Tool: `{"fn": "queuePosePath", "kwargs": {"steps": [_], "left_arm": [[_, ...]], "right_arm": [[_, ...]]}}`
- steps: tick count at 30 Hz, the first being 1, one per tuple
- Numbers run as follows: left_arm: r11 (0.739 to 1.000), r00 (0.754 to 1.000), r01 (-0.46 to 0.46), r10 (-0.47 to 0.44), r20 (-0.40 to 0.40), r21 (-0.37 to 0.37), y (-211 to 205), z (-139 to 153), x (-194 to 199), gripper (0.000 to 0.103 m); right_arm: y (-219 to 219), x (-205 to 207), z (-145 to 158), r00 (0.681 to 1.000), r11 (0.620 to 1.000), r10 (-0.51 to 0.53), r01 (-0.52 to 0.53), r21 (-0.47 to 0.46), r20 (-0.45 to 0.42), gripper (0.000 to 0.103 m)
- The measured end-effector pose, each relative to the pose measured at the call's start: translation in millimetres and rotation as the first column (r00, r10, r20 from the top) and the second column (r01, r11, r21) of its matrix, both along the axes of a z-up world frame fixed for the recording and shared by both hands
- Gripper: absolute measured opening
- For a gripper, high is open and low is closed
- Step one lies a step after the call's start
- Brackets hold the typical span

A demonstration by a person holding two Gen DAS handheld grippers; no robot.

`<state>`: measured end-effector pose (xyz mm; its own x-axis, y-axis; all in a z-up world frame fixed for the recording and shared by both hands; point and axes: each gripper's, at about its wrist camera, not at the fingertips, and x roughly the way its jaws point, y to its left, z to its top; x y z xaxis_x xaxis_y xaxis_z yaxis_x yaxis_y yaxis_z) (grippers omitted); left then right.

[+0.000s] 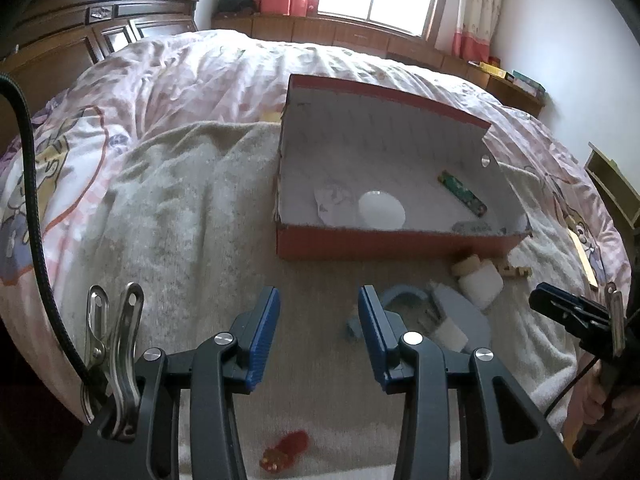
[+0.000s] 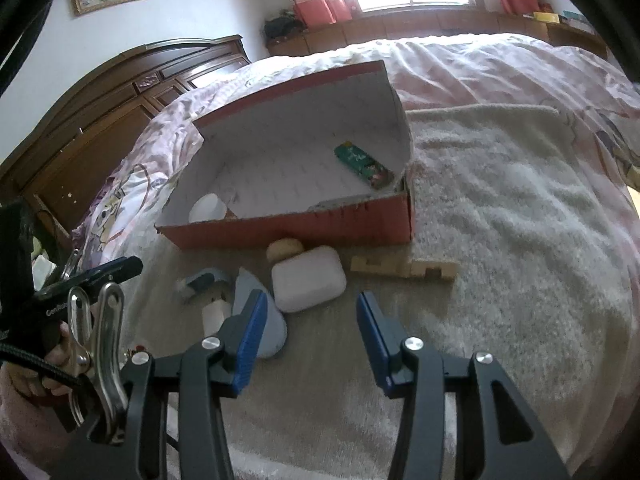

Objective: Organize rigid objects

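A red cardboard box (image 1: 400,242) (image 2: 340,224) lies open on a beige towel on the bed. Inside it are a white cup (image 1: 381,210) (image 2: 208,208) and a green patterned case (image 1: 462,193) (image 2: 364,166). In front of the box lie a white soap-shaped block (image 2: 308,284) (image 1: 480,286), a round tan piece (image 2: 284,249), a wooden notched bar (image 2: 404,269), a pale blue flat piece (image 2: 268,320) (image 1: 464,316) and a small white cylinder (image 2: 216,314). My left gripper (image 1: 319,306) is open over bare towel. My right gripper (image 2: 310,312) is open just short of the white block.
A small red toy (image 1: 286,450) lies on the towel under the left gripper. A pink printed quilt (image 1: 180,76) covers the bed, with a dark wooden headboard (image 2: 120,104) behind. The towel (image 2: 500,220) to the right of the box is bare.
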<state>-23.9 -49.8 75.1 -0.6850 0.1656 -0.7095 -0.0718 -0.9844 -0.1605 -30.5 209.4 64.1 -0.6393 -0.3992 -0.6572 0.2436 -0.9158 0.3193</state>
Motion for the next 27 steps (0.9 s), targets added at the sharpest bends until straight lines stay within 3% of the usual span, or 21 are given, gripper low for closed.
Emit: {"fn": "queuePosePath", "kwargs": {"steps": [27], "left_arm": [[0.998, 0.996, 0.01, -0.004, 0.086, -0.068, -13.5, -39.7, 60.0, 0.042]], "right_arm": [[-20.2, 40.8, -39.4, 0.998, 0.999, 0.002, -0.006, 0.054, 0.068, 0.049]]}}
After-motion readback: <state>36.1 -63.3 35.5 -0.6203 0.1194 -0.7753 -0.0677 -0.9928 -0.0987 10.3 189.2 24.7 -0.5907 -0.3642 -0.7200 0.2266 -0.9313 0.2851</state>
